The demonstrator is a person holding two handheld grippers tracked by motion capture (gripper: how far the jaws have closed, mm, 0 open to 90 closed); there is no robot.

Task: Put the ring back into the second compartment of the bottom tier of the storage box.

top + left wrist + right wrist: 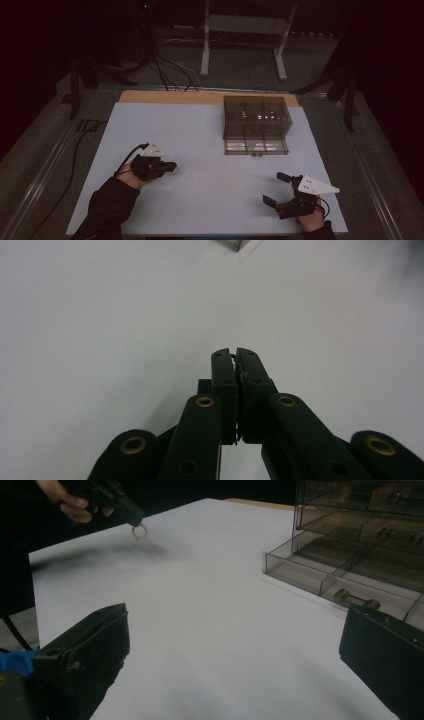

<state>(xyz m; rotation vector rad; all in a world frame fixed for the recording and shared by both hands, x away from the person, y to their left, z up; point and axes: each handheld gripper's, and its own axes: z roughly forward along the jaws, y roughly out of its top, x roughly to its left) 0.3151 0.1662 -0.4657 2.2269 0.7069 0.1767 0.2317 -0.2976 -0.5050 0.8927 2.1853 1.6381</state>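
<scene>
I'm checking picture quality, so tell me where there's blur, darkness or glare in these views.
High view: dim overall, room behind black, glints on the drawer box. Left gripper view: jaws sharp, table pale and washed out. Right gripper view: the near jaws are soft, and the left gripper with its small ring is smeared.

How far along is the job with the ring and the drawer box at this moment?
Done: the ring is picked up, pinched in the shut left gripper above the white table. One drawer of the clear drawer box already stands pulled out. In hand: the ring hangs well short of the box. Left: probably placing it in that drawer and closing it. The right gripper rests open, holding nothing.
</scene>
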